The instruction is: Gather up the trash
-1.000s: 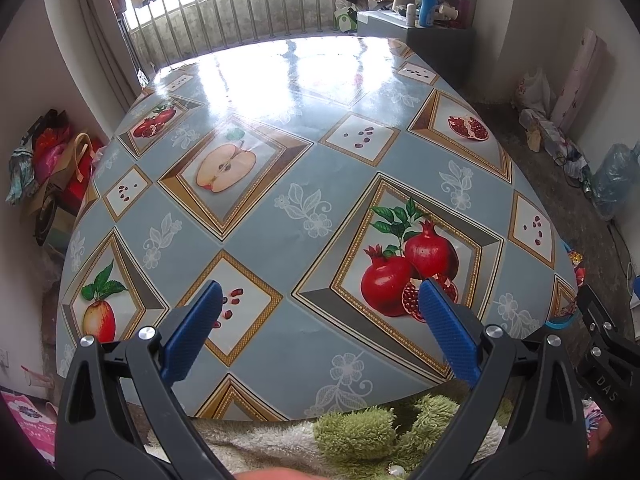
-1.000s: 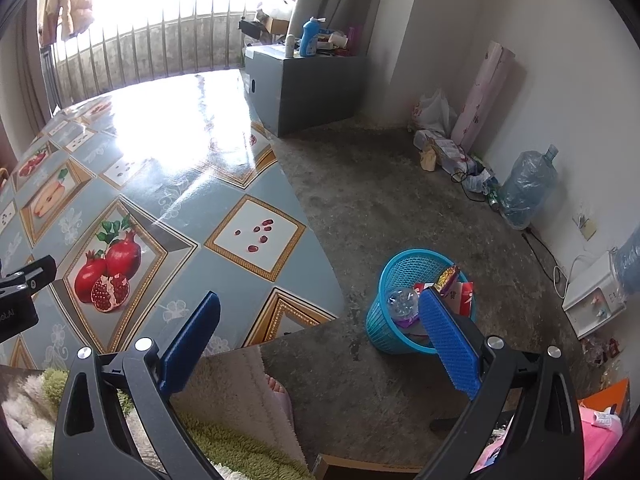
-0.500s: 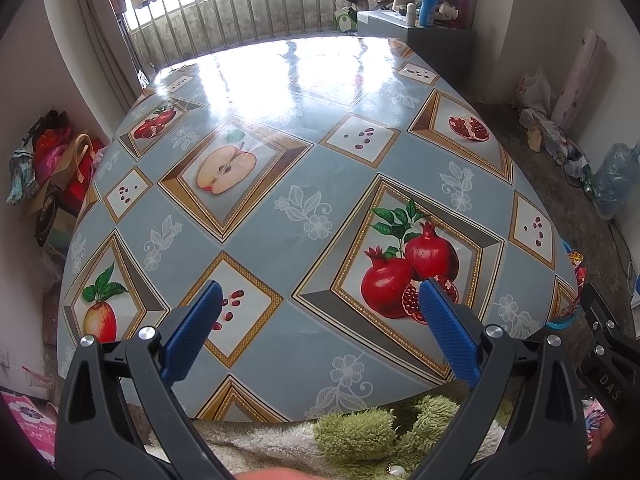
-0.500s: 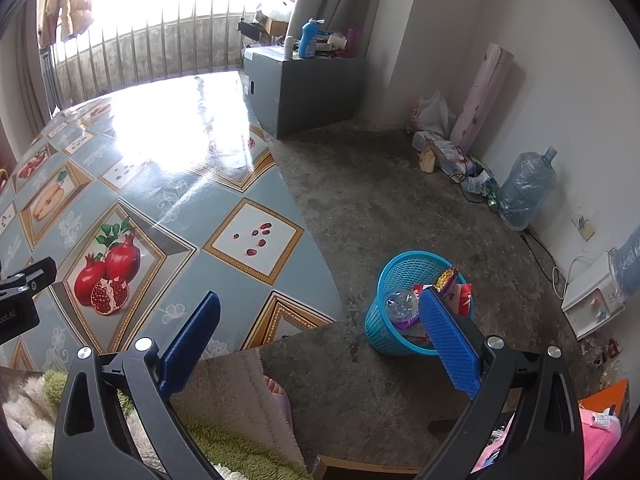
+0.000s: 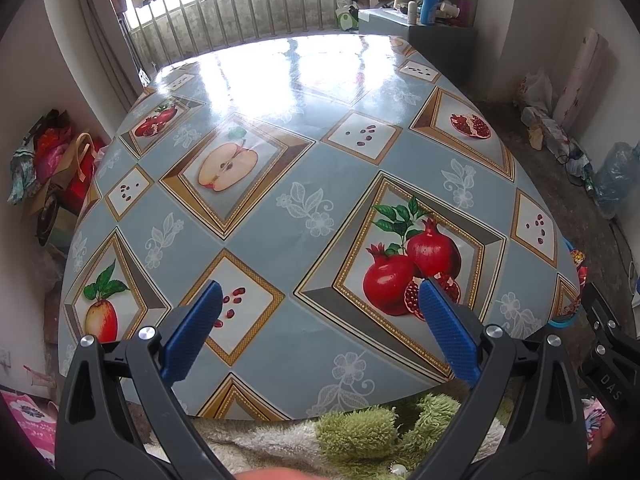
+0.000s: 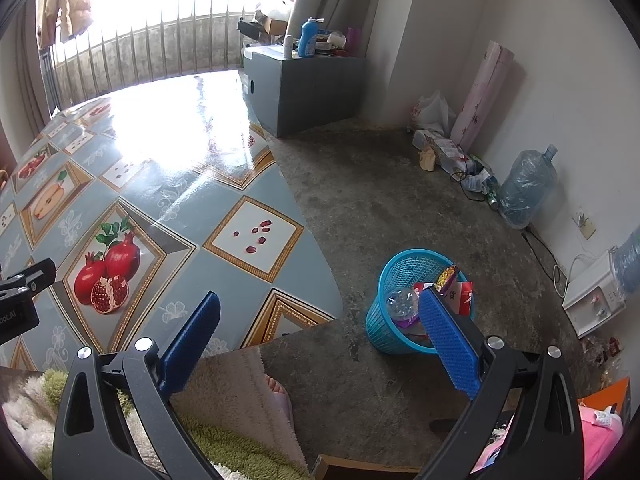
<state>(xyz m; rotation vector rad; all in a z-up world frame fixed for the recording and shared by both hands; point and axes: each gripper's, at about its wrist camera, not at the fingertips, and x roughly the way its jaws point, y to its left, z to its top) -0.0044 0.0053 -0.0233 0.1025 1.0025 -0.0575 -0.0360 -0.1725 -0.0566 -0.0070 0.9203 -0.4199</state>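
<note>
The table [image 5: 320, 184], covered in a glossy fruit-print oilcloth, fills the left wrist view from 9 to 3 o'clock and carries no loose item in either view. On the concrete floor [image 6: 400, 200], at about 4 o'clock in the right wrist view, stands the blue mesh basket [image 6: 390, 328], apart from the table edge. The collected trash sits inside it: a crushed clear plastic bottle [image 6: 400, 300], red-and-white wrappers [image 6: 462, 294] and a shiny foil packet [image 6: 447, 276] projecting above the rim. Judged by appearance, these items are light, thin and crushable; the foil and film are likely slippery, so a grip across a folded edge or the bottle neck is advisable. The basket itself looks light and flexible; its rim is the natural hold. The left gripper [image 5: 320, 308] and the right gripper [image 6: 320, 312] both stand spread wide, with nothing between the blue pads [image 6: 448, 340].
</note>
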